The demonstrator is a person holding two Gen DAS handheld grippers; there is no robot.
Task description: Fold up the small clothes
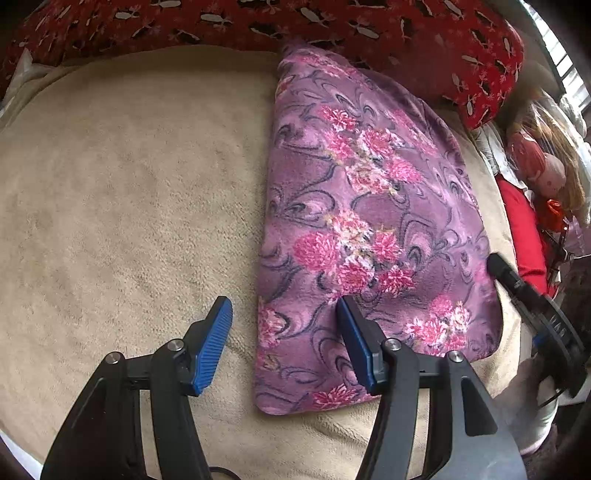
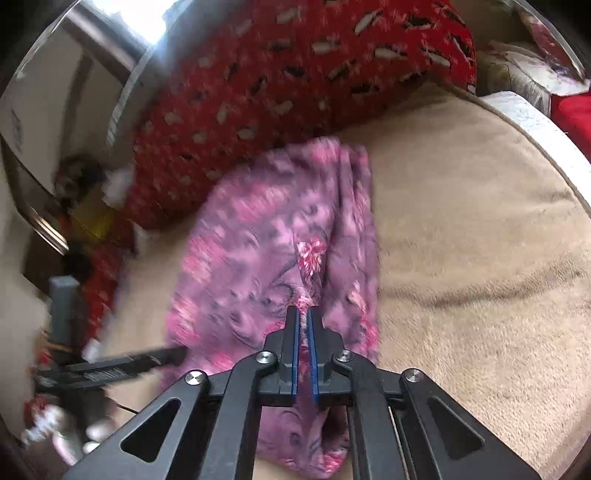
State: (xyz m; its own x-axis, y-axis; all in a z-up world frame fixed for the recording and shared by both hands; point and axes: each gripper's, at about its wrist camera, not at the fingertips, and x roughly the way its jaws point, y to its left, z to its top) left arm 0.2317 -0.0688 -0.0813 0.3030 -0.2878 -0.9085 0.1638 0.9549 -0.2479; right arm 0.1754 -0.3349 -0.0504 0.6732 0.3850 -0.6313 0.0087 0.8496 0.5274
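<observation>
A purple garment with pink flowers point(image 1: 365, 221) lies folded on a beige blanket point(image 1: 129, 203). My left gripper point(image 1: 284, 314) is open, its jaws straddling the garment's near left edge, empty. My right gripper point(image 2: 303, 314) is shut on a pinched fold of the same garment point(image 2: 280, 236) and lifts it a little; this view is blurred. The right gripper also shows at the garment's right edge in the left wrist view point(image 1: 496, 264). The left gripper shows as a dark bar at the left in the right wrist view point(image 2: 122, 365).
A red patterned pillow point(image 1: 332, 26) lies along the back of the bed, also in the right wrist view point(image 2: 295, 74). A doll with long hair point(image 1: 546, 170) and red fabric point(image 1: 524, 229) lie at the right. The beige blanket point(image 2: 480, 258) spreads wide.
</observation>
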